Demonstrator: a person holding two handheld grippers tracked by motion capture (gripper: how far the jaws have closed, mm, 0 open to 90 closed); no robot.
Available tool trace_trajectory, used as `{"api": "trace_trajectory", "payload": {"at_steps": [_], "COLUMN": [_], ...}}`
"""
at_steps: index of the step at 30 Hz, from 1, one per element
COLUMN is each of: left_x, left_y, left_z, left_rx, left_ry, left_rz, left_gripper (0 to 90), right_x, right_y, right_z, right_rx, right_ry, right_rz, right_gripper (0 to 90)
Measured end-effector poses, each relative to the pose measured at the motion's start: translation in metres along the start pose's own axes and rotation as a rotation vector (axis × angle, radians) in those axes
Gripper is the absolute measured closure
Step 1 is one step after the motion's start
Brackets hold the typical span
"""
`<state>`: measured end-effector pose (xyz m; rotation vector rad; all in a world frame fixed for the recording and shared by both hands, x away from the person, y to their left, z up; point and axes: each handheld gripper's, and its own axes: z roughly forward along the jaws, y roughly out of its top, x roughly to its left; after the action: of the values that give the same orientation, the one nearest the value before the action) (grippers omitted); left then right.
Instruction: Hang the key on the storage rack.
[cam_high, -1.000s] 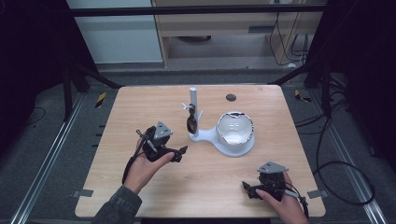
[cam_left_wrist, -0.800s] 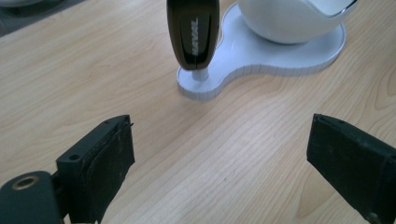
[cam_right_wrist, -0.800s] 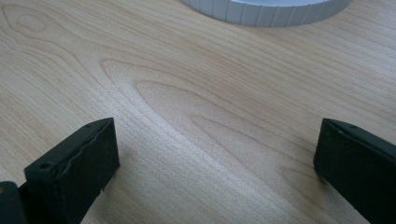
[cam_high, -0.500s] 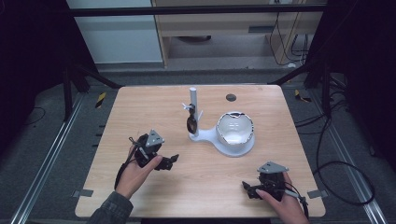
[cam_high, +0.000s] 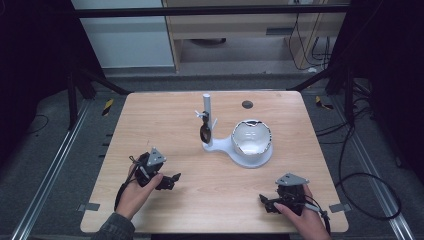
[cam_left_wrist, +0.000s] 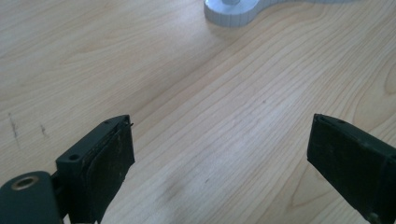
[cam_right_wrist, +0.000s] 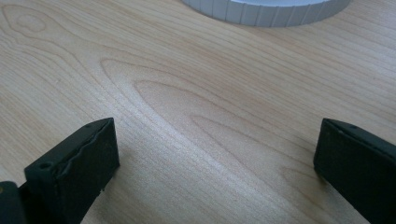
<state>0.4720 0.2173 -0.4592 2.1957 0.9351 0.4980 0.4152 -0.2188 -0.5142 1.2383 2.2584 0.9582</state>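
two grippers sat low near the table's (cam_high: 150, 125) near edge, both with jaws spread wide and empty. the left gripper (cam_high: 167, 181) lay well apart from the white stand (cam_high: 220, 146), whose post held a dark spoon-like piece (cam_high: 205, 132) beside the bowl (cam_high: 251, 137); the right gripper (cam_high: 267, 204) rested near the front right corner. to do the reach well, approach the hanging piece level with jaws kept wide. compared with a second ago, the left gripper had drawn back toward the person; the right had not moved.
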Motion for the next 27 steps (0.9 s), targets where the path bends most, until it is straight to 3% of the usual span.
{"api": "trace_trajectory", "payload": {"at_steps": [9, 27], "left_x": [0.011, 0.033], "left_y": [-0.015, -0.047], "left_z": [0.000, -0.005], "left_rx": [0.005, 0.016], "left_ry": [0.023, 0.075], "left_rz": [-0.009, -0.081], "left_gripper": [6.8, 7.3], "right_x": [0.000, 0.000], "right_y": [0.000, 0.000], "right_z": [0.000, 0.000], "right_rx": [0.002, 0.000], "right_ry": [0.002, -0.001], "right_rz": [0.007, 0.000], "right_gripper": [0.4, 0.4]}}
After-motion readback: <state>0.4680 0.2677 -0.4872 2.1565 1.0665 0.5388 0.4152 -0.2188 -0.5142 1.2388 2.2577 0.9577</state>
